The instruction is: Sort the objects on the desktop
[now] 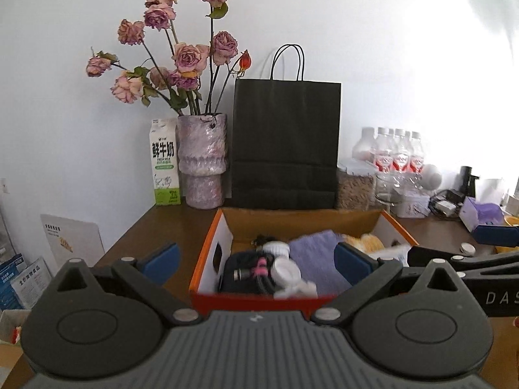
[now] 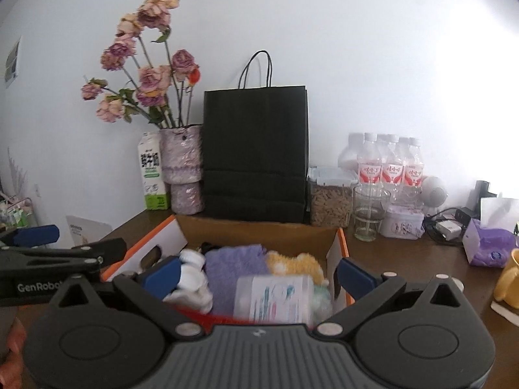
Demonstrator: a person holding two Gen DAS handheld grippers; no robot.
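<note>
Both grippers, left gripper (image 1: 256, 261) and right gripper (image 2: 258, 277), spread wide, clamping nothing. Orange box (image 1: 207, 253) at lower centre, crammed: purple cloth (image 1: 313, 259), white jar (image 1: 285, 270), possibly earphones. Risk noted: snagging cable, toppling glass (image 2: 369, 214) at right.

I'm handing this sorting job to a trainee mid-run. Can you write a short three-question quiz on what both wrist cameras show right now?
1. True or false: the right gripper holds the purple cloth.
2. What stands directly behind the orange box, against the wall?
A. black paper bag
B. milk carton
C. yellow mug
3. Fill in: the flower vase stands between the milk carton and the ____.

Key:
1. False; both the right gripper and the left gripper are open and empty, in front of the box.
2. A.
3. Black paper bag.
</note>
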